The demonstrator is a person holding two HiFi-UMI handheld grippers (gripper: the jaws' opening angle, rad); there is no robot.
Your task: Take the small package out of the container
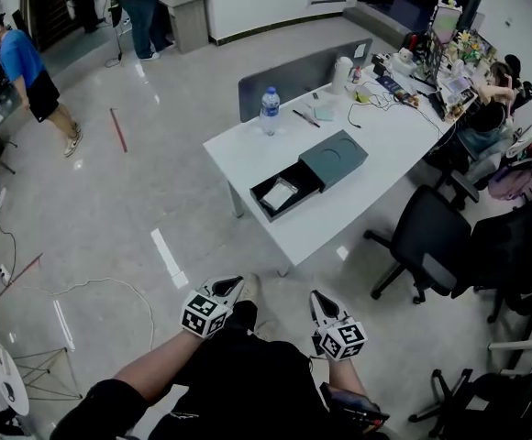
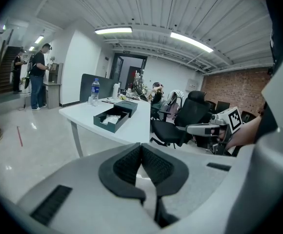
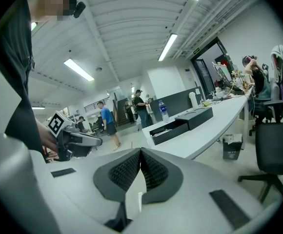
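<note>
Approach step: the empty, closed left gripper (image 1: 230,286) and right gripper (image 1: 318,299) must first reach the open dark rectangular box (image 1: 259,196) holding the small white package (image 1: 280,194).

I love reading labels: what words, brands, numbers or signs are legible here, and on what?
Nothing can be read in any view.
Blue label on the clear plastic water bottle: too small to read.
Small green sign above the doorway: too small to read.
Black-and-white squares on the left gripper and right gripper: patterns, no letters.
Dark grey box lid: a pressed circle, no words.
</note>
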